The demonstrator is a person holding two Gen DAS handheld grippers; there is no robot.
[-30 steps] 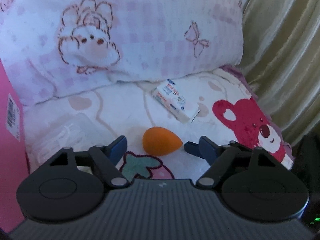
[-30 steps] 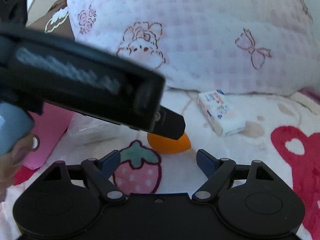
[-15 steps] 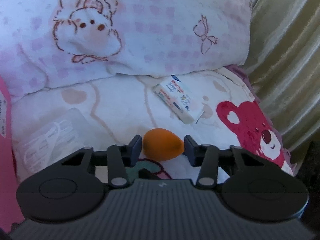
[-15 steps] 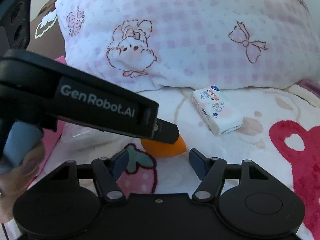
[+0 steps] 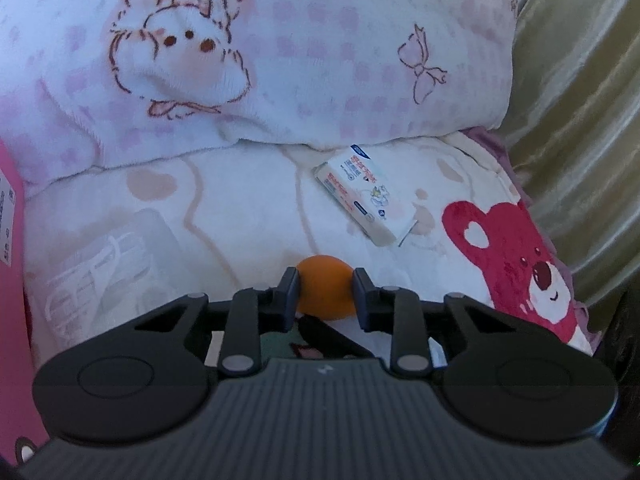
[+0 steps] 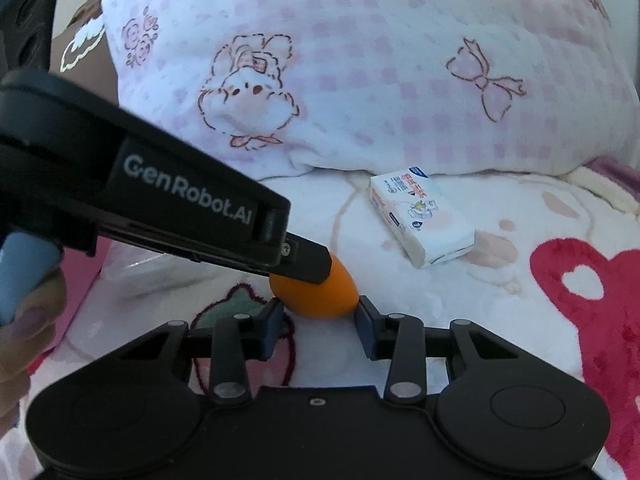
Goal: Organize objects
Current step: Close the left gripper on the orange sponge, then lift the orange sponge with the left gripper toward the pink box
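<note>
- Gripping the orange egg-shaped sponge is the step in hand: the left gripper has just been closing its jaws, and in the left wrist view its pads now pinch the sponge from both sides, just ahead of the camera at 12 o'clock.
- Closing too, the right gripper has narrowed its jaws around the same sponge; in the right wrist view the pads sit just beside its lower flanks, and I cannot tell whether they press on it or only bracket it.
- The sponge lies on the blanket, on a strawberry print, with the left gripper's finger crossing it from 10 o'clock in the right wrist view.
- A person's hand shows at 9 o'clock there, holding the left gripper's handle.
- Farther on, at 1 o'clock, a small white tissue pack lies well apart from the sponge; a clear plastic packet rests at 10 o'clock in the left wrist view, beside a pink box.
- Beyond everything, a pink-checked pillow leans at the far edge.
- My judgement: two grippers on one soft sponge is awkward, so the next move calls for one to let go, then a straight lift and a carry to wherever the things are being gathered; that spot is not shown.
</note>
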